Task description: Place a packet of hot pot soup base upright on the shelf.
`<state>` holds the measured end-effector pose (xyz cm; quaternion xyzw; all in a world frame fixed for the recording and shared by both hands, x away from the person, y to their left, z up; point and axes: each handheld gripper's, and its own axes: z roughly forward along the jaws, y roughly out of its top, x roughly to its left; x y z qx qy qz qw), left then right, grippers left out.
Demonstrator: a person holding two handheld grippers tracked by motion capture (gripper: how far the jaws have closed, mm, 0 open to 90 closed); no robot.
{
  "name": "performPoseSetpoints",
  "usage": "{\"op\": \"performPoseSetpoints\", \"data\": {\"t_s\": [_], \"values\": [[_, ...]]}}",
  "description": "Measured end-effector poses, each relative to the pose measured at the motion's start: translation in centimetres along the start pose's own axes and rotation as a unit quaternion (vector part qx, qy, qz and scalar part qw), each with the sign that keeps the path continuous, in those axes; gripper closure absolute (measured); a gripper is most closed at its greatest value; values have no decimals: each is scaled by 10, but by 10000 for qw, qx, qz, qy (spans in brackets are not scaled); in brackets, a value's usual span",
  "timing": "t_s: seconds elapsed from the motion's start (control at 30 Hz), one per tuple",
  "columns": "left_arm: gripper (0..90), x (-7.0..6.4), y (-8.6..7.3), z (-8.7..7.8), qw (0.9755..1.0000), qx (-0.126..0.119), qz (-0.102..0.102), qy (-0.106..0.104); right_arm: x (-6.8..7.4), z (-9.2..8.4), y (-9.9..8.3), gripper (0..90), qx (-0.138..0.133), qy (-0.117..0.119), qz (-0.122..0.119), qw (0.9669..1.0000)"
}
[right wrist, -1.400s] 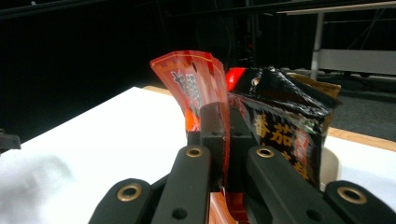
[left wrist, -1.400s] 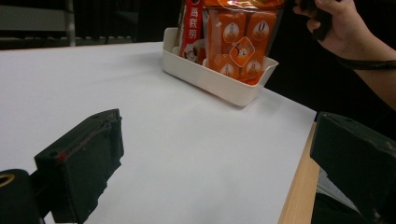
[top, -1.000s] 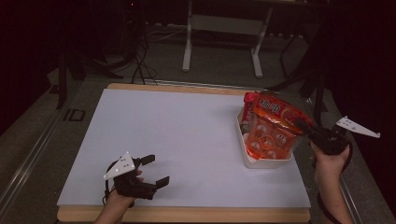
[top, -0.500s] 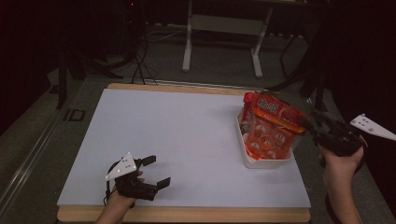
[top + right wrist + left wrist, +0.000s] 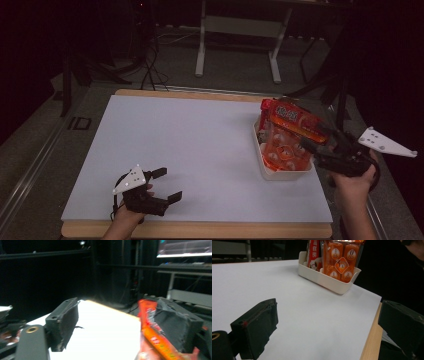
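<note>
The orange-red plastic snack bag [image 5: 290,135] stands leaning in the white rectangular plastic tray [image 5: 285,172], near the right edge of the bench [image 5: 200,145], approx. at mid-depth. Its long axis runs from the tray up and toward the far edge. The right gripper [image 5: 312,145] is just beside the bag's right side; its jaws have just been opening and now stand wide, and in the right gripper view the bag's edge is at the right jaw, but I judge it is not pinched. The left gripper [image 5: 165,185], jaws wide and w/o anything between, rests near the front-left corner, well apart, so the right hand is nearer
</note>
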<state>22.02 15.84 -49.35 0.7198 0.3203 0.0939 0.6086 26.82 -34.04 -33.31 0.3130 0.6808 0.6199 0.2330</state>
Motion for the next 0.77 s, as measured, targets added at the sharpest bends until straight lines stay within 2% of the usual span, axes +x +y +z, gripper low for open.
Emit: {"op": "performPoseSetpoints", "data": {"t_s": [0.17, 0.33, 0.4, 0.47, 0.57, 0.77], "values": [[35, 0, 0, 0, 10000, 5, 13, -4, 11, 14, -21, 138, 203, 315, 107, 9992], [35, 0, 0, 0, 10000, -14, 12, -7, 18, 27, -45, 137, 422, 429, 130, 9981], [35, 0, 0, -1, 10000, -26, 15, -3, 20, 30, -55, 138, 426, 523, 177, 9976], [35, 0, 1, -1, 10000, -24, 31, -1, 23, 34, -66, 140, 492, 525, 127, 9973], [35, -1, 1, -1, 10000, -20, 61, 1, 26, 40, -83, 140, 554, 660, 244, 9960], [35, -2, 1, -1, 10000, -32, 79, -13, 30, 51, -96, 142, 764, 798, 277, 9935]]}}
